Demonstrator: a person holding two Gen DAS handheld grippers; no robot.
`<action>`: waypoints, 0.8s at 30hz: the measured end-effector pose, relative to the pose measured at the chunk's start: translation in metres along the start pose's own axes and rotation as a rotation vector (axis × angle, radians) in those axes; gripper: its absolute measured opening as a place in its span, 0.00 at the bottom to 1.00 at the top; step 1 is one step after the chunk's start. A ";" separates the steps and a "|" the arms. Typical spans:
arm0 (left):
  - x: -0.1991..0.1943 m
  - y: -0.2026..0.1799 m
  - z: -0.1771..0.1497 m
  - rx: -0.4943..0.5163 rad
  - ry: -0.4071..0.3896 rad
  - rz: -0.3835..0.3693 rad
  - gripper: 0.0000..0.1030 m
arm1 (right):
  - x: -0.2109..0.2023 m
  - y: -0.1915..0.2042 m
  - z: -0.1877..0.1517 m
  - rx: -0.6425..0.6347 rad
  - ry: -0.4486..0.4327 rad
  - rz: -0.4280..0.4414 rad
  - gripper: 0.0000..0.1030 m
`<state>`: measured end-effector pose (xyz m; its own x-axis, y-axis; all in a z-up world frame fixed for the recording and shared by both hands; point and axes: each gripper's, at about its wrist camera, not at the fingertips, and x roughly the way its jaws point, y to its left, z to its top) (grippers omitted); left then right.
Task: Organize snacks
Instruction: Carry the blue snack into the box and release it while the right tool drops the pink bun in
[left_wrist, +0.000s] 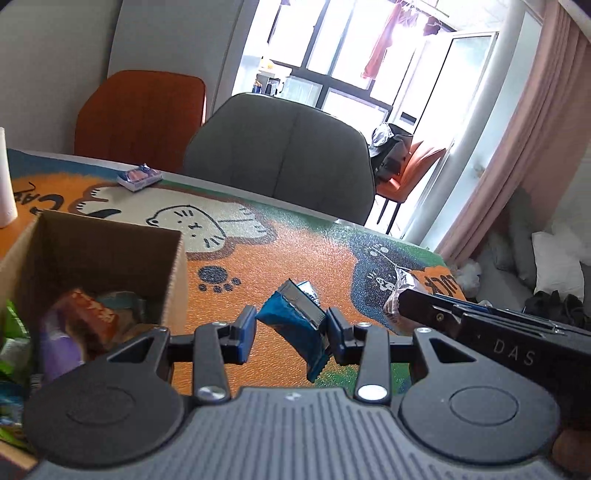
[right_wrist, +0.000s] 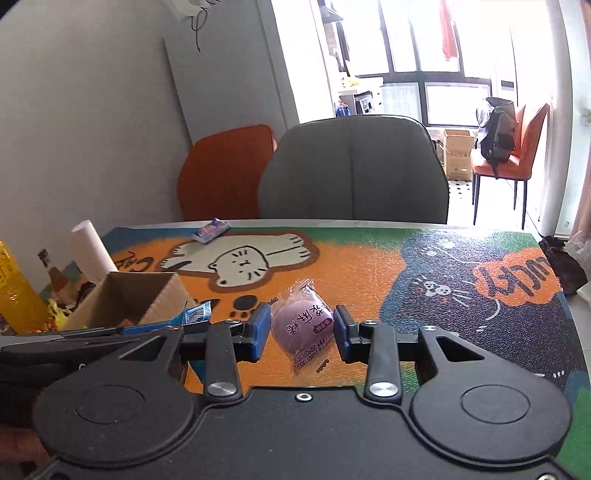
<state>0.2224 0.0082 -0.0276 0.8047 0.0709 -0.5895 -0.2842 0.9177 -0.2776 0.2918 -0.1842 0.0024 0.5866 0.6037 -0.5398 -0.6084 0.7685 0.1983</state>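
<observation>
left hand-held gripper (left_wrist: 291, 332) pinching crinkled blue packet (left_wrist: 295, 321) | right hand-held gripper (right_wrist: 301, 332) pinching round purple bun (right_wrist: 303, 325)

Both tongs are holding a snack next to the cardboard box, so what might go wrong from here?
1. The blue packet hangs crooked in the left tongs, seemingly pinched near one end, so it may slip out before the cardboard box.
2. The right tongs carrying the purple bun packet sit very close beside the left tongs; they may collide over the box.
3. The box already holds snacks, so new ones might land awkwardly.
</observation>
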 end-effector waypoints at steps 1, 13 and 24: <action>-0.004 0.001 0.000 0.002 -0.005 0.001 0.38 | -0.002 0.003 0.000 -0.001 -0.003 0.002 0.34; -0.038 0.022 -0.001 -0.009 -0.016 0.014 0.38 | -0.020 0.041 -0.001 -0.017 -0.021 0.027 0.34; -0.068 0.056 0.004 -0.035 -0.041 0.029 0.38 | -0.022 0.080 0.001 -0.048 -0.025 0.054 0.34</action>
<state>0.1534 0.0567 0.0002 0.8162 0.1142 -0.5663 -0.3254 0.9008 -0.2875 0.2306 -0.1357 0.0314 0.5655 0.6495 -0.5083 -0.6640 0.7241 0.1866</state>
